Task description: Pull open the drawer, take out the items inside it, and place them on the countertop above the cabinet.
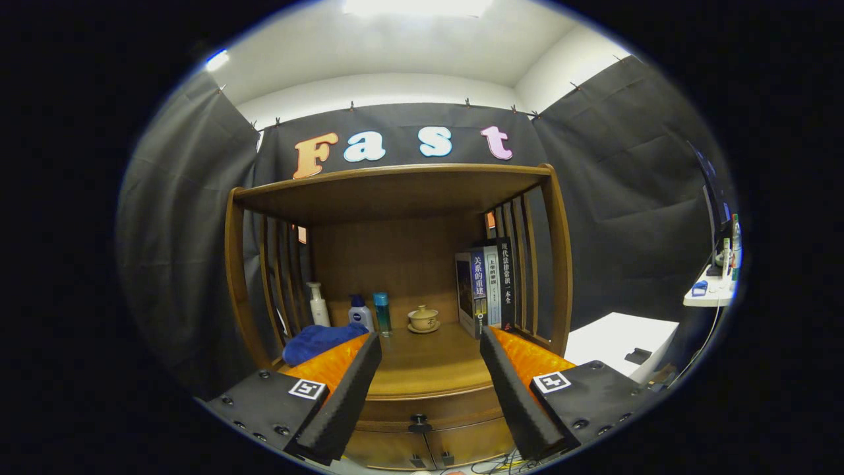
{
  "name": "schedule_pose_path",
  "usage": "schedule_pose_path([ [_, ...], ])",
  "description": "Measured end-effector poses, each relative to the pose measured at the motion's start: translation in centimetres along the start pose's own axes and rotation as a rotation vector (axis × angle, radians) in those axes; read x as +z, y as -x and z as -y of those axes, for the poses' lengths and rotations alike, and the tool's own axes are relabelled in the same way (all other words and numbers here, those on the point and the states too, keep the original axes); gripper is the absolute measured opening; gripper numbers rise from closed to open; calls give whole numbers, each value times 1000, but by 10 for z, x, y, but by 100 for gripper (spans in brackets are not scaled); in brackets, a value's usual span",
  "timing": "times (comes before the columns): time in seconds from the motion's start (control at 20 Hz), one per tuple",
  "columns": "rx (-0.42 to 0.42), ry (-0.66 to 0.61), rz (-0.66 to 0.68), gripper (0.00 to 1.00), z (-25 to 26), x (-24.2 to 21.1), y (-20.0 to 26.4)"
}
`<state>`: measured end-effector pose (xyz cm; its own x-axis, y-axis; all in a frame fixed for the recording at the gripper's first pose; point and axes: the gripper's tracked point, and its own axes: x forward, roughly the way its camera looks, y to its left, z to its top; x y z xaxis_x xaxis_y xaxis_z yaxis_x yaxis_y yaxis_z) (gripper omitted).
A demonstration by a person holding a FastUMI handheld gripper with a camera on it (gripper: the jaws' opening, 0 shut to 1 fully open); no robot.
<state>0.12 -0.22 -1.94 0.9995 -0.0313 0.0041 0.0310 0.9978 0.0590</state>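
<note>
While the black-padded two-finger gripper [428, 376] hangs spread wide, grasping nothing, the shallow brown wooden drawer [428, 410] sits closed under the wooden cabinet's countertop [422, 363], between the fingers. Its front faces the gripper, long axis left-right, with a black knob [419, 422] at its centre.

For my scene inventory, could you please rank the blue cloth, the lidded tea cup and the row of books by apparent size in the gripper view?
1. Row of books
2. Blue cloth, nearer the open fingers, so perhaps flattered
3. Lidded tea cup
</note>
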Motion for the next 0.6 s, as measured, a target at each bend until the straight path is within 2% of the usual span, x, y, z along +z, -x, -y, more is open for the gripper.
schedule_pose_path([
  [0.6,13,41,-96,99,-9,-118,-37],
])
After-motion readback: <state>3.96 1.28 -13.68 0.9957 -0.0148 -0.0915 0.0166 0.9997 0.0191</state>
